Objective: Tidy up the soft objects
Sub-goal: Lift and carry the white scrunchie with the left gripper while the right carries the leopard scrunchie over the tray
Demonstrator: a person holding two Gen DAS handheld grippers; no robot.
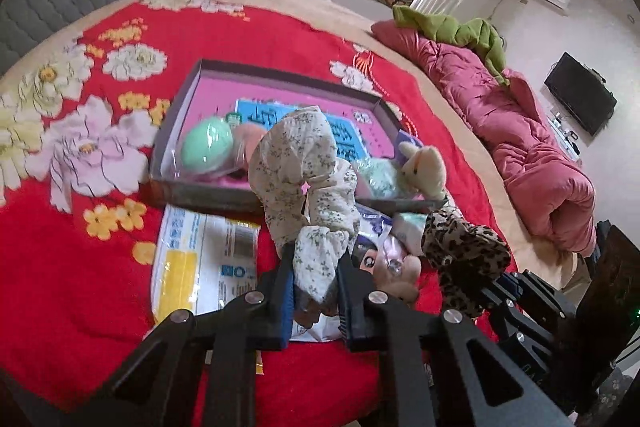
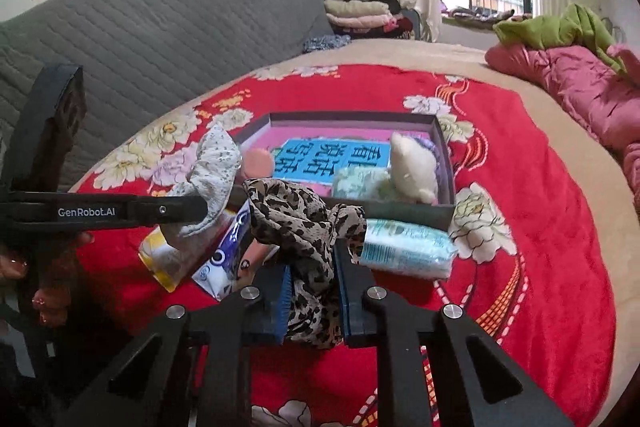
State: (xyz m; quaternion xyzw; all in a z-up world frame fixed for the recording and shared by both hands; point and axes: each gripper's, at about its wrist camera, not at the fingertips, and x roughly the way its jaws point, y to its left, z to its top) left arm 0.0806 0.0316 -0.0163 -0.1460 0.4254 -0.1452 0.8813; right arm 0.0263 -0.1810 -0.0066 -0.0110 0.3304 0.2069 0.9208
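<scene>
Left gripper at lower centre of the left wrist view, jaws pinched tight on a floral scrunchie, cream cloth with small green sprigs, bunched up out of the blue pads toward mid-frame. Right gripper at lower centre of the right wrist view, jaws likewise clamped on a leopard-print scrunchie, brown and black, rising between the pads. Behind both, mid-frame, a shallow open box with a pink and blue floor, resting on a red floral blanket. Inside the box: a green egg-shaped ball at left, a cream plush rabbit at right. Just in front of the box, a white-and-yellow packet lying flat, and a wrapped tissue pack right of the leopard-print cloth. At far right of the left wrist view, a rumpled pink quilt with green cloth on top.
</scene>
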